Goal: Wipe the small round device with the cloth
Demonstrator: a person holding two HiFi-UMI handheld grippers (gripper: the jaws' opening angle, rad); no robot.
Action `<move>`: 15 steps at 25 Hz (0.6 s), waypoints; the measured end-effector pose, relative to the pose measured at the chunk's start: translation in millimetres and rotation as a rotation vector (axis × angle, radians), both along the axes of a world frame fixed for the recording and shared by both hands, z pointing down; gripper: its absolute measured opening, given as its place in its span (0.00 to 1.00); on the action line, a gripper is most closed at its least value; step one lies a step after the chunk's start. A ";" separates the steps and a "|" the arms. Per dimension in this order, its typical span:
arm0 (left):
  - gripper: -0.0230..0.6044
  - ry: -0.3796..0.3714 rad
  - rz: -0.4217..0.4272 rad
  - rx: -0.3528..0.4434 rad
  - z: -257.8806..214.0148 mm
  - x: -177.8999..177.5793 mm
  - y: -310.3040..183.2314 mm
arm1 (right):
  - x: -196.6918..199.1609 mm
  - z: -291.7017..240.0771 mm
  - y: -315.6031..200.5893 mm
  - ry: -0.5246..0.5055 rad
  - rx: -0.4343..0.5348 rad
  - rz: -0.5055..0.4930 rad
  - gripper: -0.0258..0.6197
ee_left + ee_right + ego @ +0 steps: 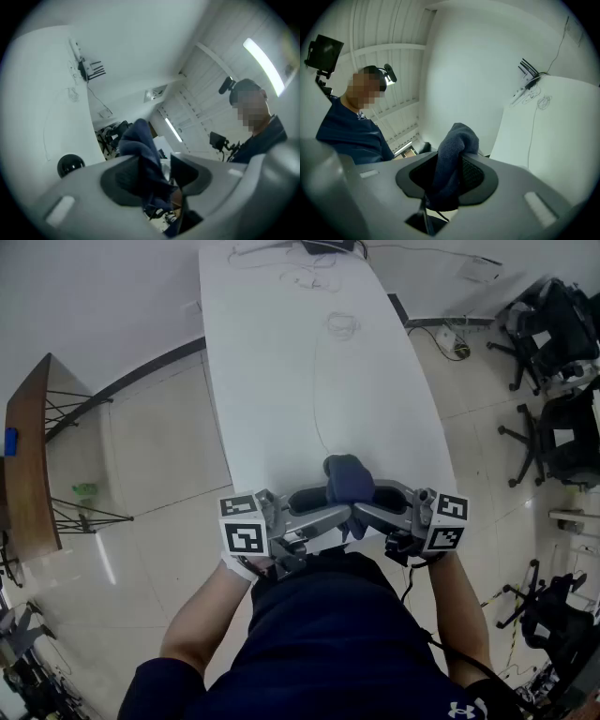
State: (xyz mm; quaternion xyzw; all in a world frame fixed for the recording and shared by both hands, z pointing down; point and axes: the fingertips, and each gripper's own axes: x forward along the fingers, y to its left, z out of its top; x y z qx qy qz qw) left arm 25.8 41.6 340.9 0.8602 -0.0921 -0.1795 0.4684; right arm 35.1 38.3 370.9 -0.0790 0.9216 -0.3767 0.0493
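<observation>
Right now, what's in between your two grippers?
The blue cloth sits bunched between the left gripper and the right gripper, as the head view shows. The right gripper view shows that gripper pinching it.

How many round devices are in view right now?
1: a black round device on the table, seen only in the left gripper view; more may be hidden behind the cloth.

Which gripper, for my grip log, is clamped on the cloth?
The right gripper: its jaws pinch the cloth. The left gripper stands open, with the cloth only hanging loose between its jaws.
</observation>
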 end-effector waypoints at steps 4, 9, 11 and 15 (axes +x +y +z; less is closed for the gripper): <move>0.19 0.040 -0.003 -0.052 8.1 -9.3 4.1 | -8.9 -2.8 10.5 -0.021 -0.028 -0.025 0.26; 0.17 -0.021 0.011 -0.060 20.5 -10.7 11.0 | -12.7 10.3 18.3 0.016 -0.070 0.017 0.26; 0.14 -0.061 0.003 -0.041 22.8 -9.6 11.4 | -10.9 14.9 18.9 0.021 -0.080 0.039 0.26; 0.13 -0.165 -0.029 0.045 17.9 -12.7 6.5 | -4.5 17.4 10.7 0.017 -0.100 0.120 0.41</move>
